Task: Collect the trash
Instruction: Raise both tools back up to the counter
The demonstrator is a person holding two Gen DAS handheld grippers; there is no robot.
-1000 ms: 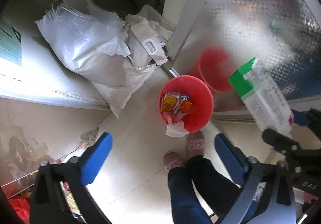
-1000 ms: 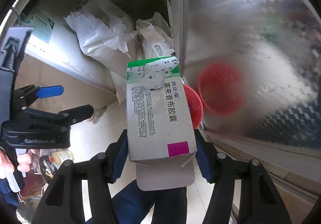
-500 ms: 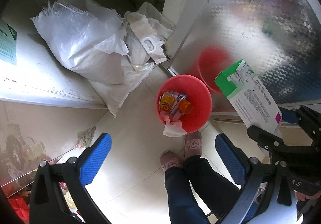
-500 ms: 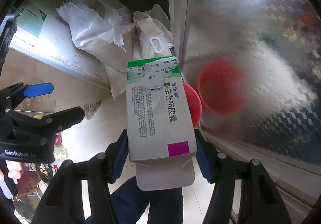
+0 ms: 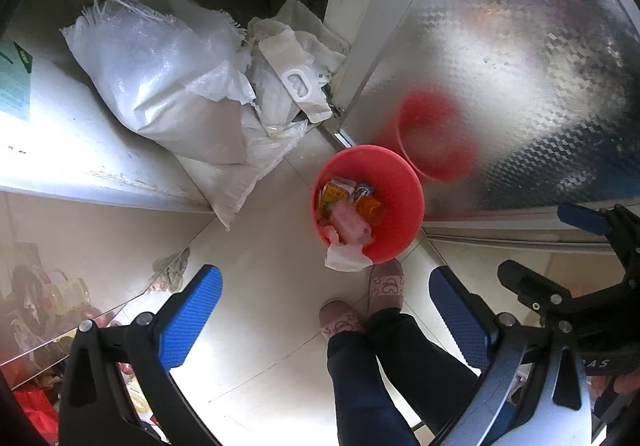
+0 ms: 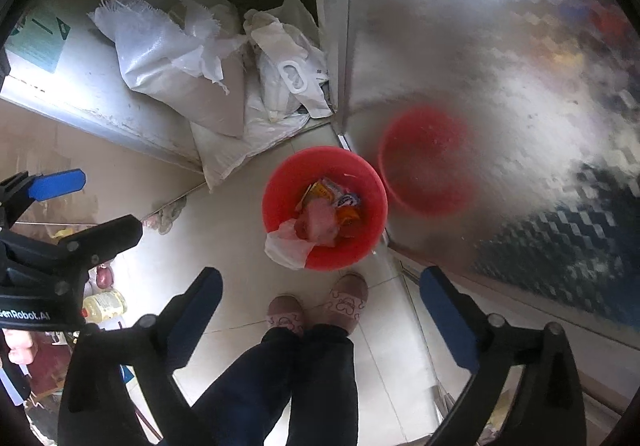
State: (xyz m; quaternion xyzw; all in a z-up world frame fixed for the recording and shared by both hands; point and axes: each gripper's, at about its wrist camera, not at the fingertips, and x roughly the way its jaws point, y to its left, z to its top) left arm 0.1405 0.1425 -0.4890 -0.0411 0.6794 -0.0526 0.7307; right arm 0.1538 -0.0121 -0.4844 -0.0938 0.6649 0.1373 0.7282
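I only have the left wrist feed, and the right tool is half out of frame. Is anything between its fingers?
Observer: No. The right tool is wide open; its jaws have just been opening and nothing is between them.
Operator: What does it look down on?
Observer: The bucket sits in the gap between its fingers, beyond the slippers.
Operator: Any more trash on that side?
Observer: Possibly. A yellowish bottle shows low on the left.

1 red bucket point(image 6: 276, 206); 2 slippers point(image 6: 347, 300) (pink); 2 tongs point(image 6: 320, 310).
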